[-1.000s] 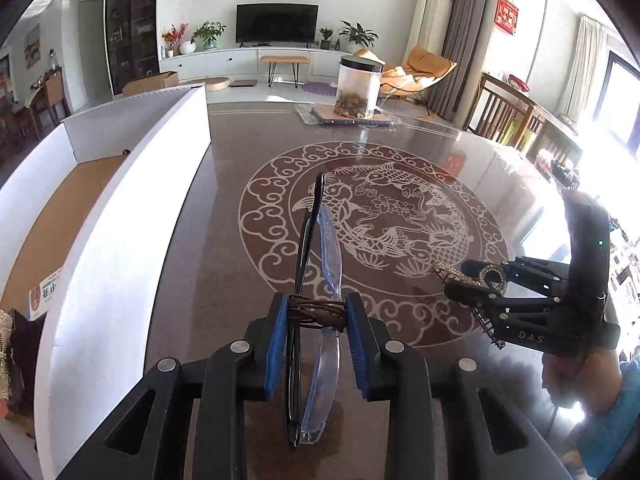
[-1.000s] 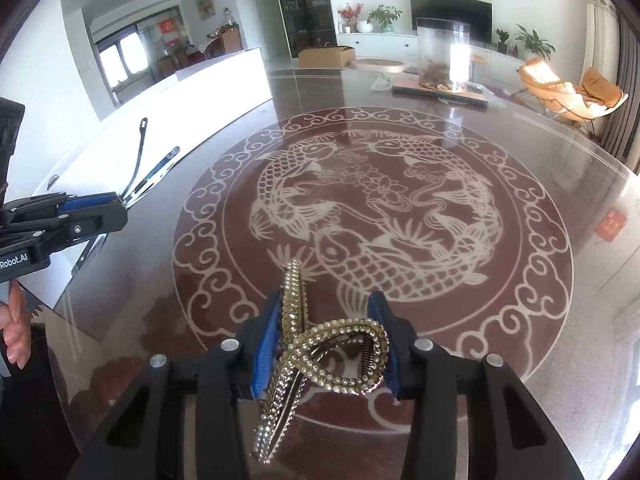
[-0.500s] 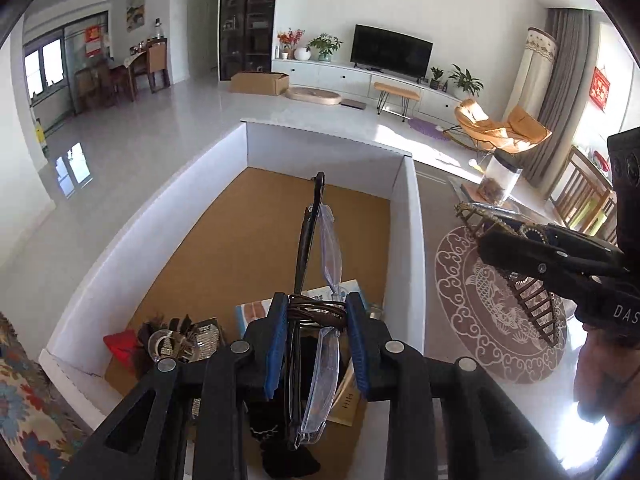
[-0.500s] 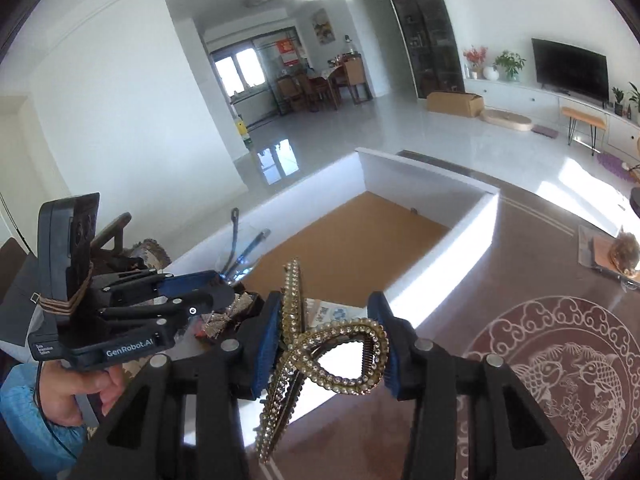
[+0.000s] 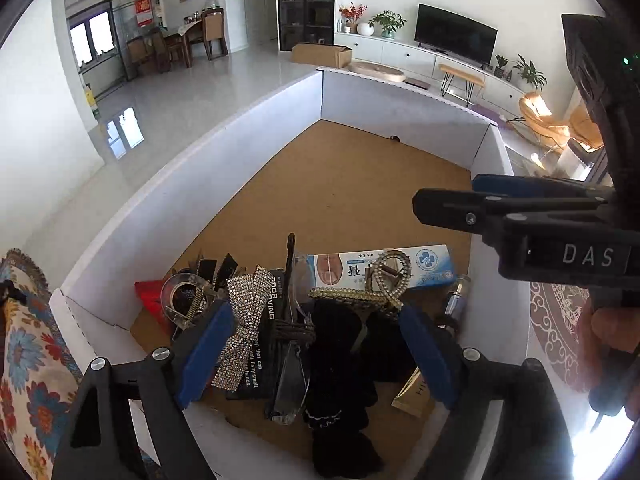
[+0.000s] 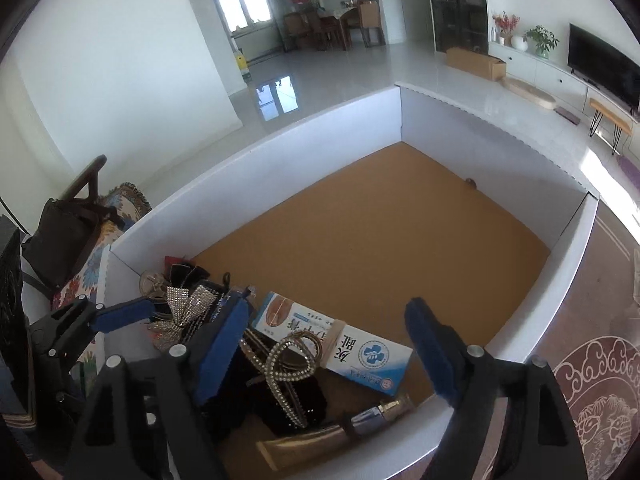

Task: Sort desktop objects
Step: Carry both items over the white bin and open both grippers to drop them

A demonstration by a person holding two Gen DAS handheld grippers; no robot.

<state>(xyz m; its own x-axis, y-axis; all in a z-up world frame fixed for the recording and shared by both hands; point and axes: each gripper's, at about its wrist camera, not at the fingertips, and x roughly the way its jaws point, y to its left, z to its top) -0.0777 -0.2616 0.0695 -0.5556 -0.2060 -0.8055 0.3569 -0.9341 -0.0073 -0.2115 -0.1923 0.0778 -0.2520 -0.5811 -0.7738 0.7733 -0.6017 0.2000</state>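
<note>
A home living room: television [image 5: 455, 38], lounge chair [image 5: 544, 122], dining table [image 6: 320, 20], potted plants [image 5: 386, 24].

hair clip [image 6: 289, 356] and glasses [image 5: 290, 344] lie in the box [image 6: 360, 128].

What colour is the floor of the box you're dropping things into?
Tan cork-brown, inside white walls; the box floor shows best in the right wrist view.

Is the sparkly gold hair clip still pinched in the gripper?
No, the gold hair clip lies in the white box, free between the right gripper pads as its jaws open.
</note>
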